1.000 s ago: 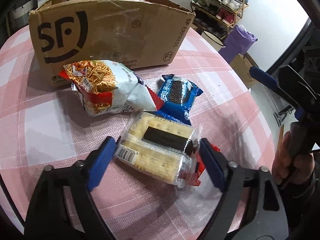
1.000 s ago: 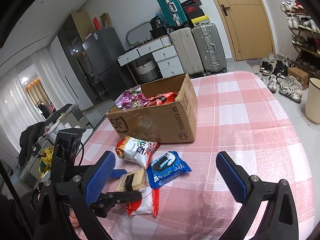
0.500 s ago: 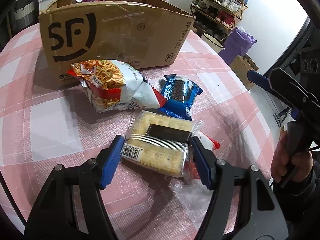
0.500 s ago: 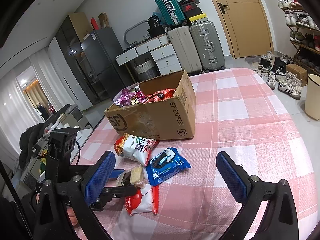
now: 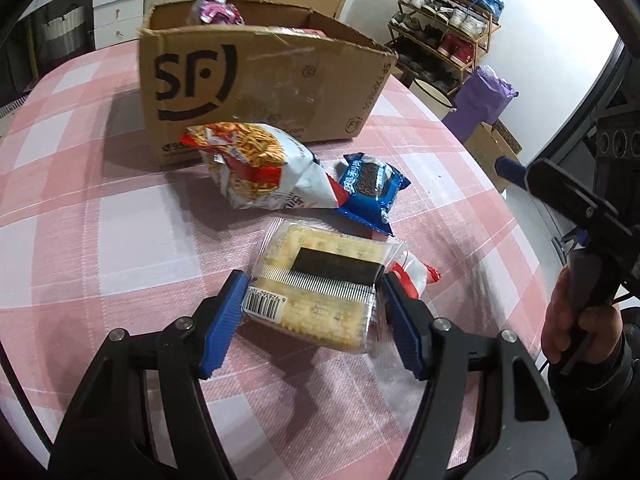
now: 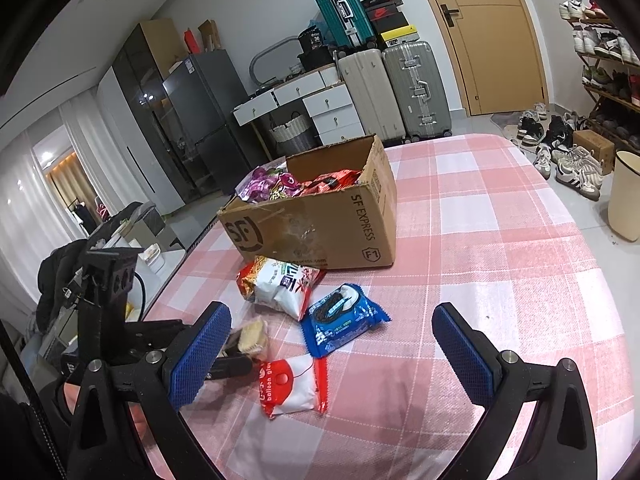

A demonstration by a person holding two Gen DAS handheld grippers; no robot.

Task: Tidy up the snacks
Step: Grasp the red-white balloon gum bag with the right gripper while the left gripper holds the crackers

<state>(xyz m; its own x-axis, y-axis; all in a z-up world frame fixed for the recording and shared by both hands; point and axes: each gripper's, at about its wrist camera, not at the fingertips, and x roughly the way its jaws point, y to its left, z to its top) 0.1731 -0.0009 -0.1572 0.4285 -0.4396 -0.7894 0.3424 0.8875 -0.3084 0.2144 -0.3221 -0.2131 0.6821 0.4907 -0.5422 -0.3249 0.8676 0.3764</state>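
My left gripper [image 5: 312, 312] is shut on a clear cracker pack [image 5: 320, 284] with a black label, lifted a little off the pink checked table [image 5: 100, 240]. In the right wrist view the cracker pack [image 6: 250, 336] shows, blurred, in the left gripper. A noodle-snack bag [image 5: 260, 168], a blue Oreo pack [image 5: 370, 188] and a red-and-white pack [image 6: 290, 386] lie in front of the open SF cardboard box [image 5: 260, 88], which holds several snack bags. My right gripper [image 6: 332, 356] is open and empty above the table.
The table edge curves close on the right in the left wrist view. Past it stand a shoe rack [image 5: 448, 4], a purple bag [image 5: 484, 100] and a white bin [image 6: 624, 196]. Suitcases [image 6: 396, 88] and drawers are at the back.
My left gripper closed on the cracker pack and raised it, uncovering the red-and-white pack beneath. The box looks farther off. The right gripper stayed open.
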